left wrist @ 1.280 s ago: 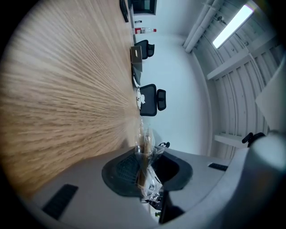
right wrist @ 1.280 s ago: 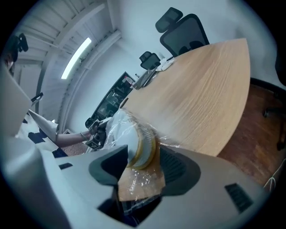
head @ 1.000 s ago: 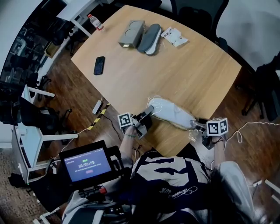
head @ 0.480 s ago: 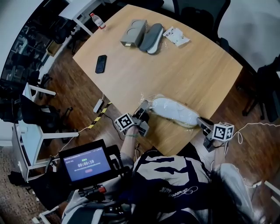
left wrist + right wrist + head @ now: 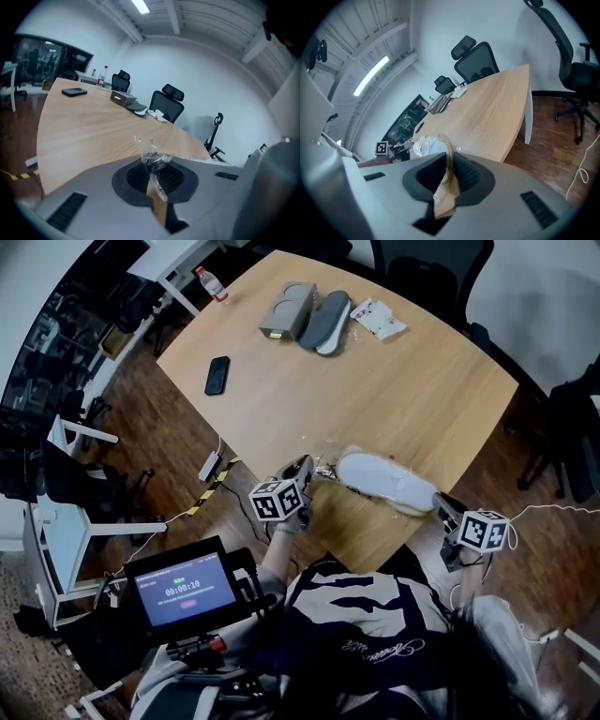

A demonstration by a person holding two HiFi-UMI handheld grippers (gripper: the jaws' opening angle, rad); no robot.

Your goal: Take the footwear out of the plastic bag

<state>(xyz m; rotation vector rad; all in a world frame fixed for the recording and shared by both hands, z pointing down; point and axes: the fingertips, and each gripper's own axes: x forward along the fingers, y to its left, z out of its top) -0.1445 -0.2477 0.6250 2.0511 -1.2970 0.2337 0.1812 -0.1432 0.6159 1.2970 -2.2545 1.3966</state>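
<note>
"So, where's the shoe from your end?"

"Lying at the near edge of the table, between my two grippers, one end toward each."

"And your grips?"

"My left gripper has its jaws pressed fully together on a twisted bunch of the plastic bag. My right gripper is clamped on the shoe's tan rim, jaws only a little apart, with some clear film caught in there too."

"Is the bag off?"

"I can't tell how much. Crumpled film sits bunched at the shoe's left end."

"Anything else?"

"A phone and a grey box, well apart, on the far side."
</note>
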